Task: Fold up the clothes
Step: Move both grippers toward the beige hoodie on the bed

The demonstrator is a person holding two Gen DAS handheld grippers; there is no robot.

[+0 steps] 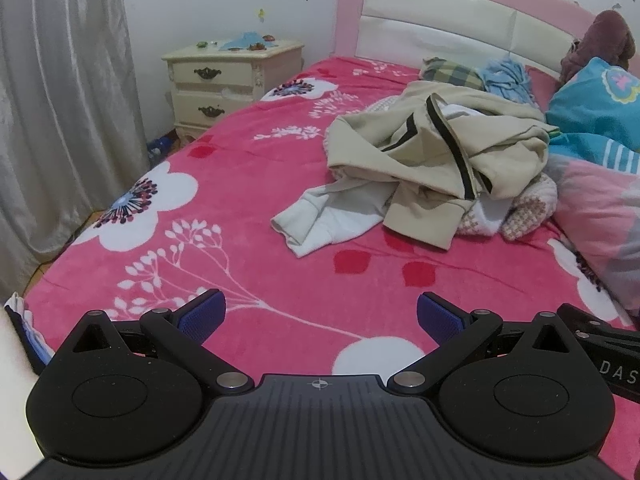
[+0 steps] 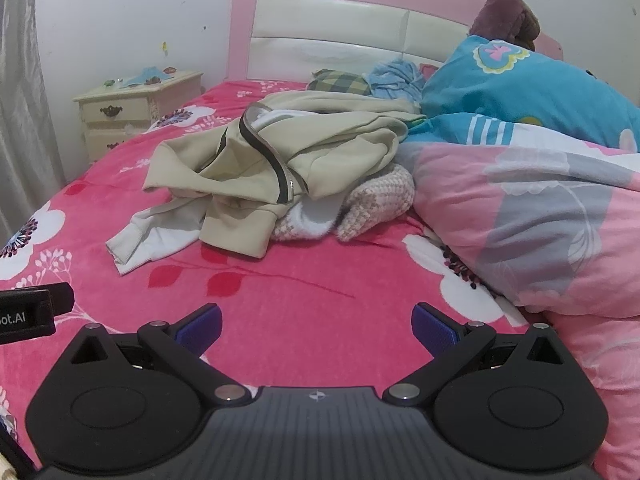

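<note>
A crumpled beige zip jacket (image 1: pixel 436 148) (image 2: pixel 280 148) with a dark zipper lies heaped on the pink flowered bed (image 1: pixel 248 216) (image 2: pixel 280 280). A white garment (image 1: pixel 324 216) (image 2: pixel 156 236) sticks out from under it, and a pink-and-white knit piece (image 1: pixel 528 208) (image 2: pixel 376 204) lies beside it. My left gripper (image 1: pixel 320 316) hovers open over the blanket, well short of the pile, with nothing between its blue pads. In the right wrist view my right gripper (image 2: pixel 316 326) is open too, empty, in front of the pile.
A pink and grey quilt (image 2: pixel 540 216) and a blue pillow (image 2: pixel 520 92) crowd the bed's right side. A checked cloth (image 2: pixel 340 82) and a blue garment (image 2: pixel 396 76) lie near the pink headboard (image 2: pixel 328 20). A cream nightstand (image 1: pixel 232 80) and a grey curtain (image 1: pixel 60 100) stand to the left.
</note>
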